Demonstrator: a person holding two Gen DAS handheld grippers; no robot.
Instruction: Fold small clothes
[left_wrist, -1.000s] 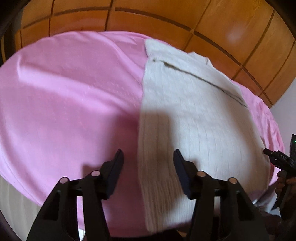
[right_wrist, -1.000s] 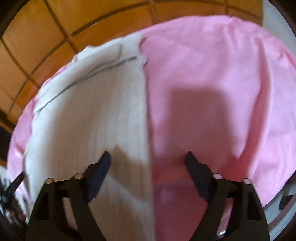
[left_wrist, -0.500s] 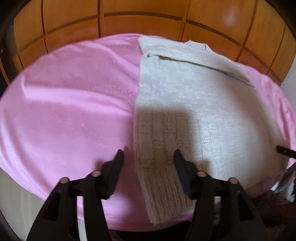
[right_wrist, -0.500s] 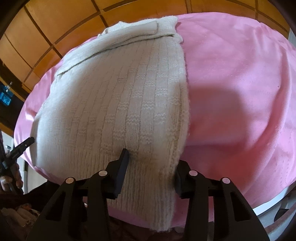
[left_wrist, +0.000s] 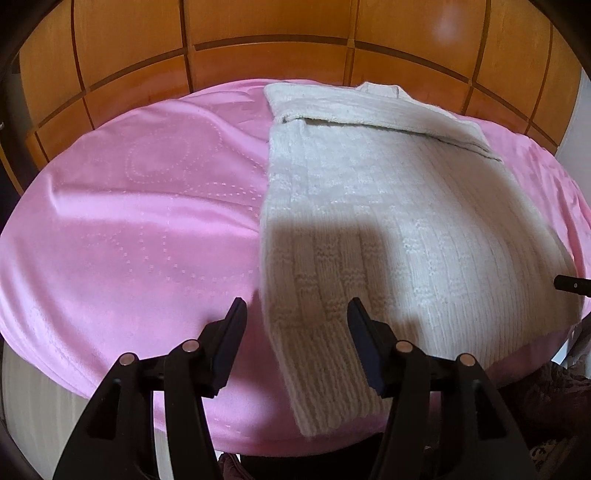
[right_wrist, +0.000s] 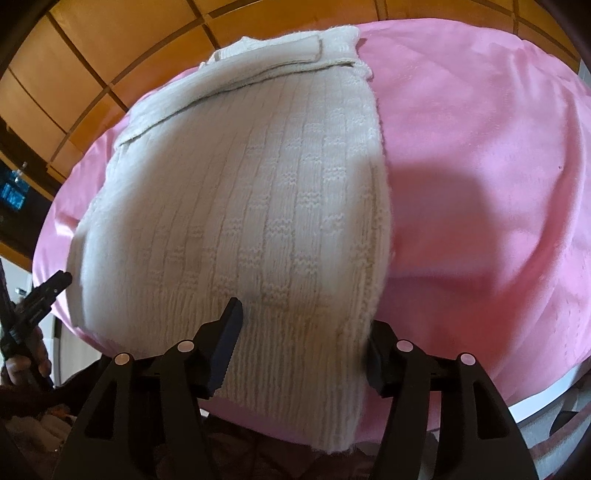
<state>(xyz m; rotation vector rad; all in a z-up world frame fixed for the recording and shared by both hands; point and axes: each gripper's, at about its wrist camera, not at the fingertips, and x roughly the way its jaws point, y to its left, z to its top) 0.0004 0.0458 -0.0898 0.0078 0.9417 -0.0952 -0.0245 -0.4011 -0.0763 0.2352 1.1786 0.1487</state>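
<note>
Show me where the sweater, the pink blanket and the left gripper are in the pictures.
sweater (left_wrist: 399, 229), left wrist view, middle of the knit body.
pink blanket (left_wrist: 140, 229), left wrist view, bare part left of the sweater.
left gripper (left_wrist: 295, 325), left wrist view, midway between the fingers.

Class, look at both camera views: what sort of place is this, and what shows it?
Probably a bedroom: a pink bedcover spread over a raised surface, a panelled wooden headboard behind, and a cream knitted sweater lying on the cover.

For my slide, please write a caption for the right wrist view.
Open right gripper straddles the near hem corner of a cream knit sweater on a pink blanket.
</note>
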